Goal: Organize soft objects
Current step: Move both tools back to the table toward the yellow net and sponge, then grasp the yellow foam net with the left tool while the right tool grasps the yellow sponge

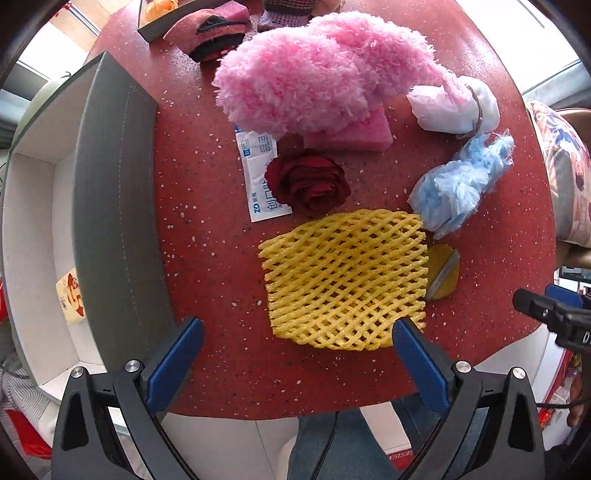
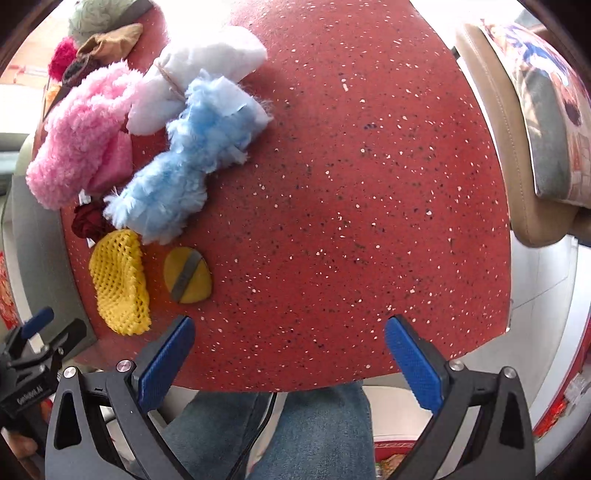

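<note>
A yellow foam net (image 1: pixel 343 280) lies on the red speckled table (image 1: pixel 207 258), just ahead of my open left gripper (image 1: pixel 295 332), whose right pad reaches the net's near corner. Behind the net sit a dark red fabric rose (image 1: pixel 308 181), a white sachet (image 1: pixel 258 173), a pink sponge (image 1: pixel 351 134), a fluffy pink sock (image 1: pixel 314 77), a white tied bundle (image 1: pixel 454 107) and a light blue fluffy piece (image 1: pixel 458 184). A yellow puff with a grey band (image 2: pixel 188 275) lies left of my open right gripper (image 2: pixel 288 328), which is empty over bare table (image 2: pixel 369 184).
A grey-walled box with white inside (image 1: pixel 110 206) stands at the table's left edge, a patterned item (image 1: pixel 70 295) lying in it. More soft things (image 1: pixel 214 29) crowd the far edge. A cushioned chair (image 2: pixel 517 129) stands to the right. The person's jeans (image 2: pixel 295 435) are below.
</note>
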{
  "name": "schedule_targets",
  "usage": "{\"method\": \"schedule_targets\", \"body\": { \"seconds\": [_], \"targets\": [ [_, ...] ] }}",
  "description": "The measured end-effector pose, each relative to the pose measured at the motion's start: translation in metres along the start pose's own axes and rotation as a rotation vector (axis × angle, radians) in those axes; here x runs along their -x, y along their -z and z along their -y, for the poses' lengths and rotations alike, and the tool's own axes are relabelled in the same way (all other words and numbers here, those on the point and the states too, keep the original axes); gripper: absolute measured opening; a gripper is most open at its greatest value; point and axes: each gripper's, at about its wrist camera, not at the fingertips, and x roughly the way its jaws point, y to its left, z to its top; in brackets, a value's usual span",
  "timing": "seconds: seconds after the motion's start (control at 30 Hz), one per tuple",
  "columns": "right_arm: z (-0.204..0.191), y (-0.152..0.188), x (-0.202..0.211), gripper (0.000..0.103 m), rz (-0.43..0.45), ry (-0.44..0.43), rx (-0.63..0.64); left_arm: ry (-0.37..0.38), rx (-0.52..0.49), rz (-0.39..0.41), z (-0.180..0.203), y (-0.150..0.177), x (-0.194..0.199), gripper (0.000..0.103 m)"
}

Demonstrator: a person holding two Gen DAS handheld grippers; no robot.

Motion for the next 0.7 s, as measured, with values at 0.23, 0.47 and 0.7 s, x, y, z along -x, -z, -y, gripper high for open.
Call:
{"method": "schedule_targets", "body": {
  "seconds": [0.23, 0.47, 0.7],
  "targets": [
    [-0.028, 0.009, -0.018, 0.103, 0.012, 0.107, 0.243, 0.019, 0.039, -0.012, 0.022, -0.007, -0.035, 0.102],
    [-0.041, 0.027, -0.041, 0.103, -0.024, 0.142, 0.351, -0.028, 0.053, -0.003, 0.027, -0.005, -0.064, 0.102],
    [-0.070, 0.034, -0.048, 0.103, 0.028, 0.179, 0.488, -0.005, 0.147, -0.009, -0.011, -0.007, -0.065, 0.102]
  ]
}}
